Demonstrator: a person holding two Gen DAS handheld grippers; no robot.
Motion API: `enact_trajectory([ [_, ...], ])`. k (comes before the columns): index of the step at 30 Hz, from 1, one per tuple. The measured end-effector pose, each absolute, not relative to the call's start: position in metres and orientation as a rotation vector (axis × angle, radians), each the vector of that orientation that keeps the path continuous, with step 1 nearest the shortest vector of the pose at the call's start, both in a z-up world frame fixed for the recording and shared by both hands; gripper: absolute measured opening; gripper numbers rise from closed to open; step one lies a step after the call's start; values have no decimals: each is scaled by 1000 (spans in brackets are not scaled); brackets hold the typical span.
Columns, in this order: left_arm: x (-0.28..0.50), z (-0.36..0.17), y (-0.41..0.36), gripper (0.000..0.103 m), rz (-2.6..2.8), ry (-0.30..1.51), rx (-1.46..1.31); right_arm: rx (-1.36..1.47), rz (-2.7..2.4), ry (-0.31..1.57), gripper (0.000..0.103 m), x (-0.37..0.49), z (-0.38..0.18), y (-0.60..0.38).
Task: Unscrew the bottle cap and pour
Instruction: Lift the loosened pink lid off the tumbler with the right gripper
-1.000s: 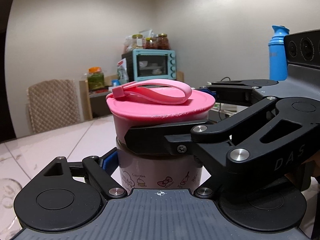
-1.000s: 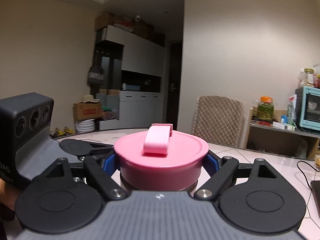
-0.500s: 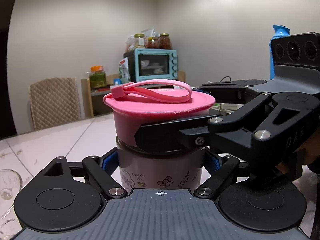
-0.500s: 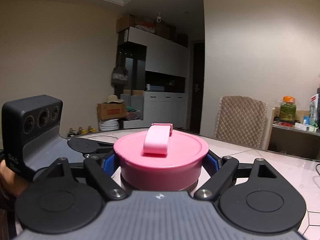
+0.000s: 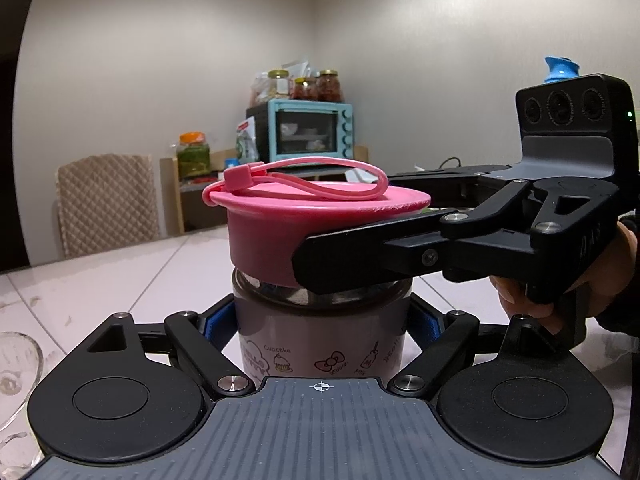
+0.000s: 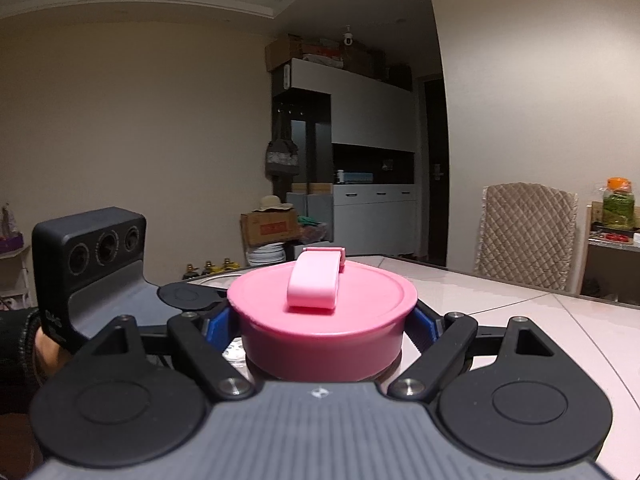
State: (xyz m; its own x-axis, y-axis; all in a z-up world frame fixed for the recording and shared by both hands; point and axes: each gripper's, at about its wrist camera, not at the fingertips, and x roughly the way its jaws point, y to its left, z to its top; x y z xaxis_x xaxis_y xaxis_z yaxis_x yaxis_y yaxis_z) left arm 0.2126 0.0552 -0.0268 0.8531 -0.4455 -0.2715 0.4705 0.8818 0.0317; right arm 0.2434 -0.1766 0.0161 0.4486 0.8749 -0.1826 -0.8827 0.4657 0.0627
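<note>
A glass bottle (image 5: 320, 336) with cartoon prints stands upright on the table. My left gripper (image 5: 320, 320) is shut on its body. Its wide pink cap (image 5: 288, 220) with a looped strap is tilted and lifted off the neck, so the bare rim (image 5: 276, 292) shows below it. My right gripper (image 5: 320, 256) comes in from the right and is shut on the cap. In the right wrist view the cap (image 6: 324, 312) fills the space between my right gripper's (image 6: 324, 320) blue pads. The left gripper's camera block (image 6: 88, 256) shows at the left.
A clear glass (image 5: 16, 364) stands at the left edge, close to my left gripper. The white tiled table (image 5: 120, 272) stretches back to a padded chair (image 5: 106, 204). A shelf with a teal oven (image 5: 308, 128) and jars is behind. A blue bottle (image 5: 560, 68) stands at the right.
The right gripper has turned with the cap. The cap has risen and tilted off the bottle neck, baring the rim. The left gripper keeps its hold on the bottle.
</note>
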Motion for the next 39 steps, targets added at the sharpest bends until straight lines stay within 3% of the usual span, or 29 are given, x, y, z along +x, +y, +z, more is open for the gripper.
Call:
enact_trajectory([
  [39, 218, -30, 39, 89, -477, 257, 66, -11, 1005, 143, 85, 247, 39, -185],
])
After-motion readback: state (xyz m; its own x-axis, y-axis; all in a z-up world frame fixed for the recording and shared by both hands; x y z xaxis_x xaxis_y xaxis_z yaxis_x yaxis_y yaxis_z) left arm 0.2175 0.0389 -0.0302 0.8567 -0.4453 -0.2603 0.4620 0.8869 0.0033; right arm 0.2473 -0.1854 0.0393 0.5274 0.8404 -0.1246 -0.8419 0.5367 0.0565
